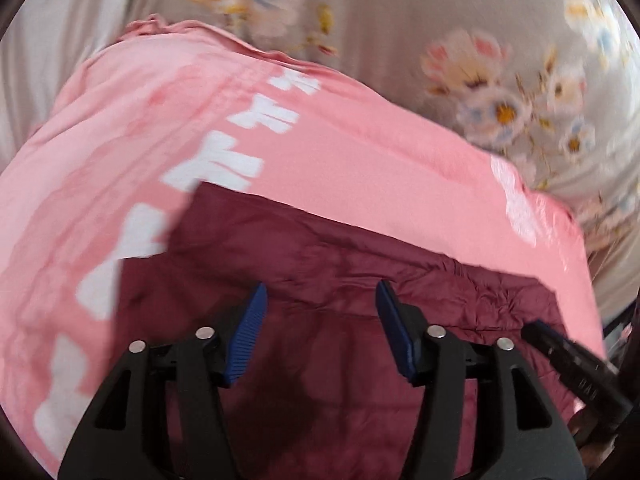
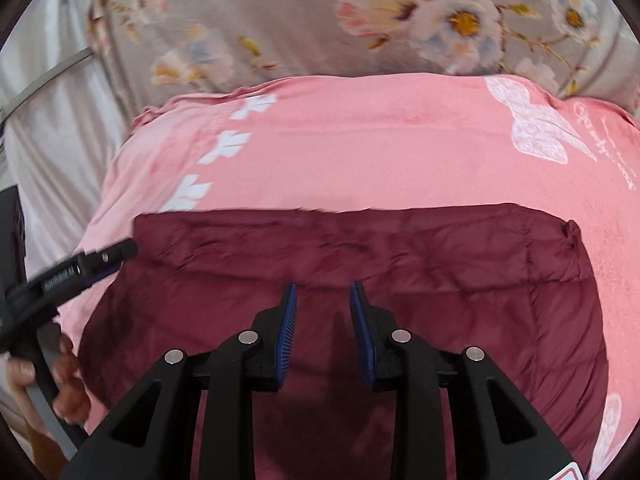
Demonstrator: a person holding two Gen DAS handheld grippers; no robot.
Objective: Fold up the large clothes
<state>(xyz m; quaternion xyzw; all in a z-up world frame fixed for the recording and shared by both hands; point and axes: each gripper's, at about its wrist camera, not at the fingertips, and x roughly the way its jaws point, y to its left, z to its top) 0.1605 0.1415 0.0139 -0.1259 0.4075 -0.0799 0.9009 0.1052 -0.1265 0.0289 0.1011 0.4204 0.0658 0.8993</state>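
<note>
Left tool hovers with jaws well apart and empty over the maroon garment, which lies folded on a pink towel across the floral bedsheet, while the right tool hangs narrowly parted, gripping nothing.

Both cameras ride just behind their own fingers and look steeply down from close above the bed. The left wrist view faces the maroon garment slantwise, with the pink cloth running off toward ten o'clock. The right wrist view meets the same maroon garment squarely, the pink cloth lying level across twelve o'clock. Both share the floral bedsheet along the top. Each catches the other: the right gripper shows at four o'clock in the left view, the left gripper at nine o'clock in the right view.
</note>
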